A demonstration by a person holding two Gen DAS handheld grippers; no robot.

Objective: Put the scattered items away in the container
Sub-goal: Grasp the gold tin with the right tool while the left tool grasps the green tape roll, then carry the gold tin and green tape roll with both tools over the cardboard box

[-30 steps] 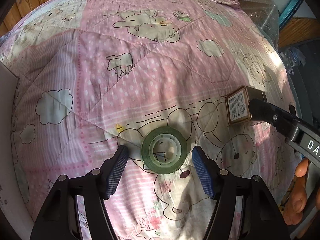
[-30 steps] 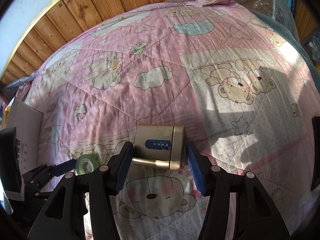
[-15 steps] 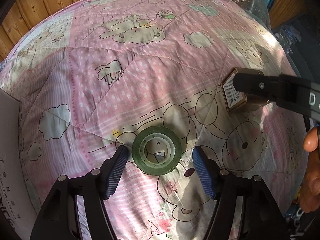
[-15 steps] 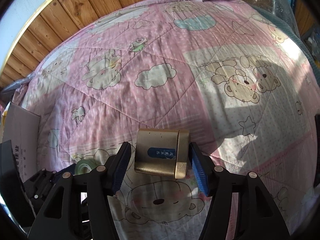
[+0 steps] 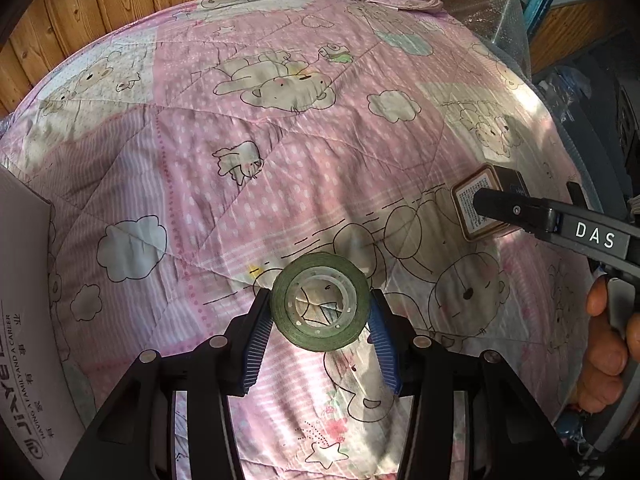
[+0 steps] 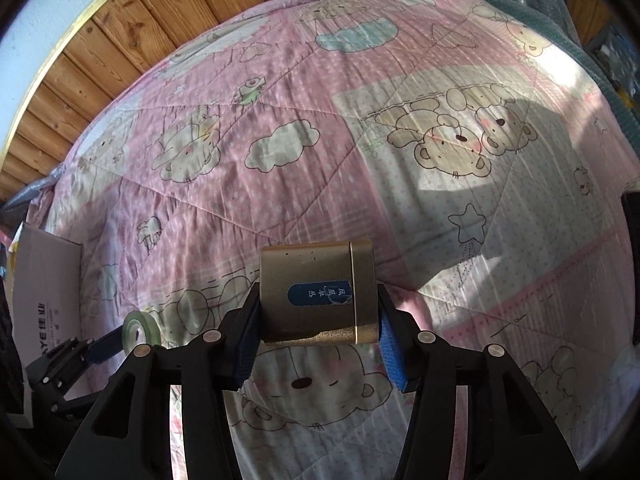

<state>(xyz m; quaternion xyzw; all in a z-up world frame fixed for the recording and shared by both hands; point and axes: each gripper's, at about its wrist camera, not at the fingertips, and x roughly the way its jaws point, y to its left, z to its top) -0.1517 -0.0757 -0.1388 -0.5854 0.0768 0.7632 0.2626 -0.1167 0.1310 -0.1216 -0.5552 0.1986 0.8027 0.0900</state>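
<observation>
Tape [image 5: 319, 307], a green roll, sits low in the middle of the left wrist view, pinched across its outer rim by the left gripper [image 5: 320, 320], whose blue pads touch both sides. It appears lifted off the quilt [image 5: 280, 168], though I cannot be sure. The tin [image 6: 318, 297], gold with a blue label, is at lower centre of the right wrist view, clamped between the closed-in jaws of the right gripper [image 6: 318, 320].

The box [image 5: 24, 320] shows only as a white wall at the left edge of both views, so both loads probably have to travel left. Risks: the roll is round and held on a thin edge, so a tilt or jolt could let it twist out and roll across the soft quilt. The tin is smooth metal and looks heavier; a loose squeeze may let it slide downward. Both grippers converging on one box could collide.
</observation>
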